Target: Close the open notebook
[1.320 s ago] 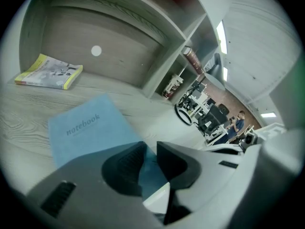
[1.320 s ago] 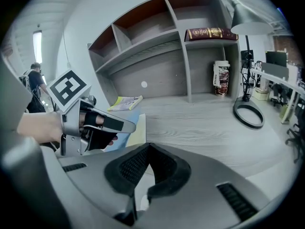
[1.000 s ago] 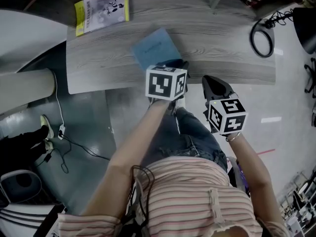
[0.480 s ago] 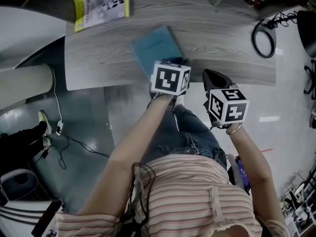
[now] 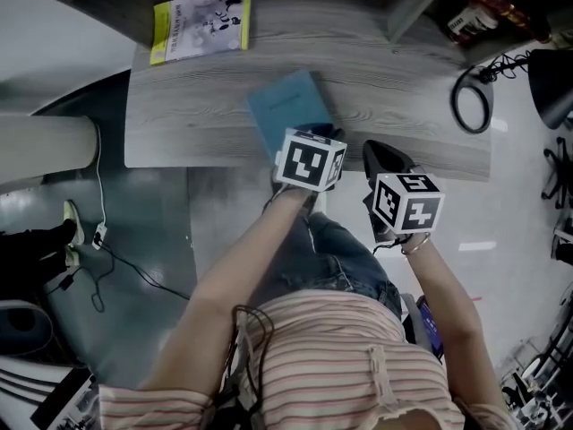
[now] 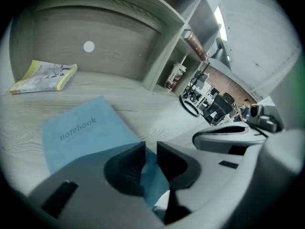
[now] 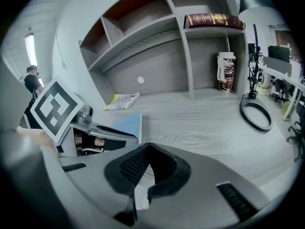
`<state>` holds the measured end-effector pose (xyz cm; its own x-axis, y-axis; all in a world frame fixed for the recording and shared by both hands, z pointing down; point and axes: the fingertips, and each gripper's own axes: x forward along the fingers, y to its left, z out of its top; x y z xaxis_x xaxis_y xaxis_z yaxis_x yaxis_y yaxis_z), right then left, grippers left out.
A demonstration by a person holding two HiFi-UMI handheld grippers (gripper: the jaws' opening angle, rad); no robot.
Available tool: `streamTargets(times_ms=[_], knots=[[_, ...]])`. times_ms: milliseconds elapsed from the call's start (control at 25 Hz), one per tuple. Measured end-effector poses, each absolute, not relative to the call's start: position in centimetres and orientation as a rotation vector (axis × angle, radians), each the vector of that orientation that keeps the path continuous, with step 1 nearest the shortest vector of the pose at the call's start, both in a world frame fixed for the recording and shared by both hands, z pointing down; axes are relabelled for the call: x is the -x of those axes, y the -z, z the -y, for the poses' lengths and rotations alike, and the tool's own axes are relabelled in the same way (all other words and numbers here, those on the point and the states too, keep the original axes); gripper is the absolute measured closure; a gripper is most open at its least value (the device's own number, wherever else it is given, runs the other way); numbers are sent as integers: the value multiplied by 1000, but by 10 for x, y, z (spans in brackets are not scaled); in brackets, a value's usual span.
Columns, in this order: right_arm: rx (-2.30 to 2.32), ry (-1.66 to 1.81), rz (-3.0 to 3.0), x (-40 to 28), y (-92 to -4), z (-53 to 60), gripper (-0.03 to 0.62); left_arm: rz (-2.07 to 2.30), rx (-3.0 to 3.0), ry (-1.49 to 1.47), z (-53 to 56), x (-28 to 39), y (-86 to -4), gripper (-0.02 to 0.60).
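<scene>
A blue notebook (image 5: 288, 110) lies shut on the grey wooden desk (image 5: 197, 106), its cover with the word "notebook" facing up (image 6: 81, 132). My left gripper (image 5: 313, 134) is at the notebook's near right corner, at the desk's front edge. In the left gripper view the jaws (image 6: 150, 147) are nearly together with the blue edge between them. My right gripper (image 5: 380, 150) hovers just to the right, over the front edge, apart from the notebook. Its jaws (image 7: 147, 147) meet with nothing between them. The right gripper view shows the notebook (image 7: 127, 123) held flat.
A yellow-edged booklet (image 5: 201, 25) lies at the desk's far left. A black cable coil (image 5: 470, 101) sits at the right end. Shelves rise at the back with a paper cup (image 7: 226, 73) and a dark red book (image 7: 214, 19). The person's legs are below the desk edge.
The head view has shifted a little. The left gripper stays on the notebook's near corner, and the notebook sits slightly nearer the front edge. The right gripper has hardly moved.
</scene>
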<state>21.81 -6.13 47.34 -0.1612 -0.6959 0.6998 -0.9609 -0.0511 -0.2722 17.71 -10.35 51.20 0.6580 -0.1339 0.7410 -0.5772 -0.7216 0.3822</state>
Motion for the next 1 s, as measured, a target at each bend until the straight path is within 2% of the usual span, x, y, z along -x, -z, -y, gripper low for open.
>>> streamTargets(times_ms=[120, 440, 1000], knots=[[-1779, -1027, 1910, -219, -463, 67, 586, 565, -2280, -903, 107, -173, -501, 508], [-1778, -932, 2044, -204, -431, 88, 586, 718, -2345, -743, 128, -137, -461, 569], [-1666, -746, 2239, -145, -388, 116, 587, 1006, -2372, -552, 145, -50, -405, 571]])
